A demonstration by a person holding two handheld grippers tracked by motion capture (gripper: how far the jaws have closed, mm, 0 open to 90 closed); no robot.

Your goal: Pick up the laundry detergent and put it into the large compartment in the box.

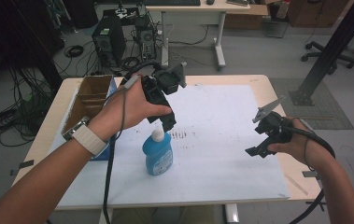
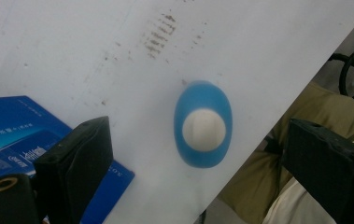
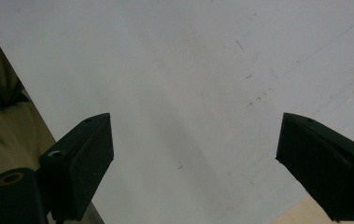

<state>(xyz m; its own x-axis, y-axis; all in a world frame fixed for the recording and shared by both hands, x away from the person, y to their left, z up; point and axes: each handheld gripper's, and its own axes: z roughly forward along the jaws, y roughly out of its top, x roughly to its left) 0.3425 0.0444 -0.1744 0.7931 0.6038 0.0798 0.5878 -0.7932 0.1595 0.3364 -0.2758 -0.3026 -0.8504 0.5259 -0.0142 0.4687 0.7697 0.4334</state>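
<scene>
A blue bottle (image 1: 158,156) with a white cap (image 1: 157,135) is standing upright on a white sheet (image 1: 221,154) that is covering most of the desk (image 1: 258,83). Its long axis is running straight up and down, with the cap pointing at the ceiling. The bottle is sitting nearer the desk's front edge than its back edge, and left of the middle.

The left tongs (image 1: 167,122) are hanging directly above the bottle, pointing down at it, with their tips just over the cap; whether they are touching it cannot be told. In the left gripper view the bottle (image 2: 203,123) is showing from straight above as a blue oval around a round white cap (image 2: 203,129), lying between the two black jaws, nearer the left one and apart from both. The left tongs (image 2: 202,154) are standing wide open and gripping nothing.

The right tongs (image 1: 255,150) are hovering over the right side of the desk, well apart from the bottle. In the right gripper view the right tongs (image 3: 195,154) are also gaping wide, holding nothing, with bare white sheet (image 3: 188,70) between the jaws.

An open cardboard box (image 1: 88,100) is sitting at the desk's left edge, towards the back corner. A blue carton (image 2: 20,135) is lying just beside the left jaw in the left gripper view.
</scene>
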